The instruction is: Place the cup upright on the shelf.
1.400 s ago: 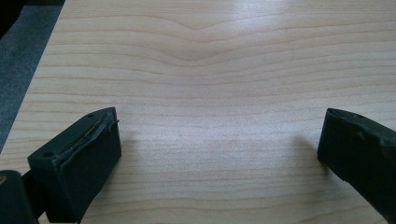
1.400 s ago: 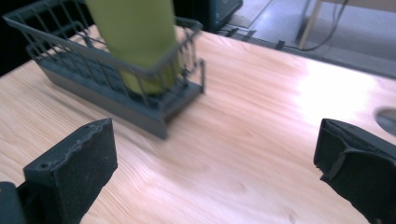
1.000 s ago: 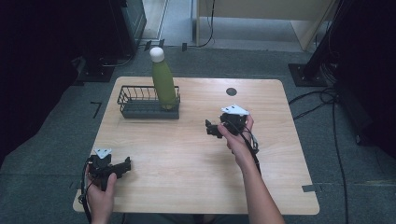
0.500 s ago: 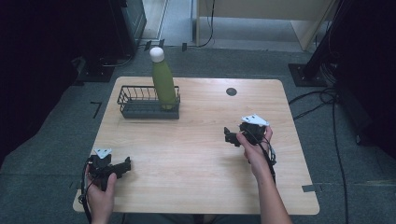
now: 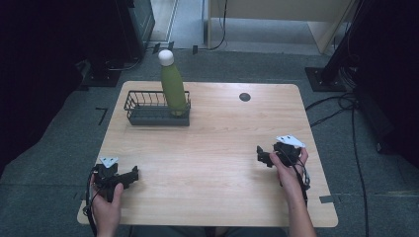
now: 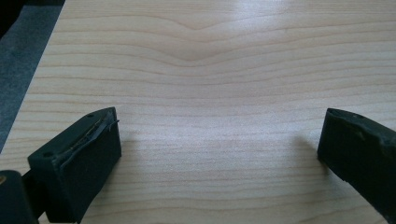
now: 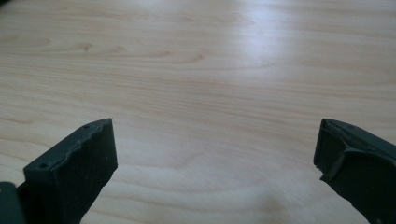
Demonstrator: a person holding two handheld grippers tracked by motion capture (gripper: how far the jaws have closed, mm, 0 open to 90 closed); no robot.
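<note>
On the wooden desk [image 5: 212, 163] we hold both grippers low at the near side, nothing in hand; we judge no step is begun. At the far left the wire basket [image 5: 148, 109] carries an upright green bottle [image 5: 173, 89] with a white cap. Our left gripper [image 5: 129, 176] and right gripper [image 5: 261, 156] both have jaws spread wide over bare wood. Any reach to the bottle looks unobstructed.

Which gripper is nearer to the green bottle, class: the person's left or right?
Left, narrowly. The bottle stands in the basket at the far left. The left gripper sits at the near left edge below it; the right gripper is across the table, near right.
</note>
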